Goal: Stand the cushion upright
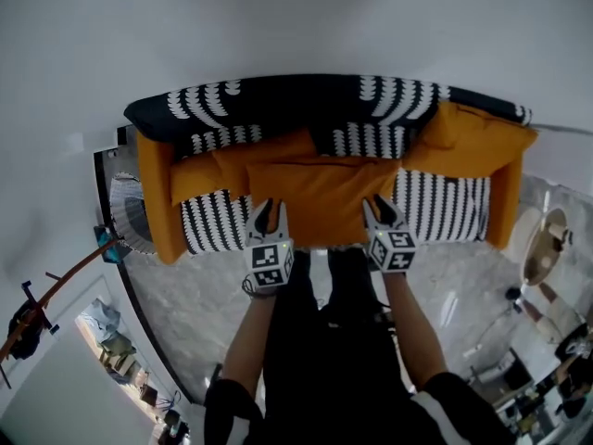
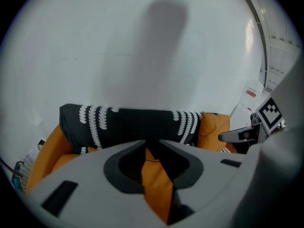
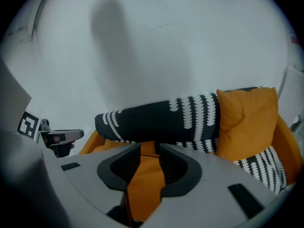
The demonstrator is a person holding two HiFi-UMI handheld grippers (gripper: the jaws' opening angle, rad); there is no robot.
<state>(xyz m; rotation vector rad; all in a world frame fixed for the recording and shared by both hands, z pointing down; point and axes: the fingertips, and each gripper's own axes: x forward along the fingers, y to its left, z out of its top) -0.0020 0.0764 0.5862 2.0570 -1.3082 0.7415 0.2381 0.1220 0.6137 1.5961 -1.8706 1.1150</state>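
The left gripper [image 1: 270, 211] and right gripper [image 1: 382, 208] hold their fingers apart, gripping nothing. The orange cushion [image 1: 320, 193] has its front edge hidden behind them, and contact is unclear.

Left grey two-jaw tongs [image 1: 269, 209]: jaws a little apart, tilted forward and down.
Right grey two-jaw tongs [image 1: 382, 208]: jaws apart, tilted alike, level with the left.
Bare forearms [image 1: 250, 336]: stretched forward, side by side.

We see matt orange cloth on the cushion [image 1: 320, 193] and sofa [image 1: 150, 193], a patterned cloth throw [image 1: 278, 100], glossy marbled floor [image 1: 185, 295], and smooth matt grey plastic on the left claw [image 1: 269, 209] and right claw [image 1: 382, 204].
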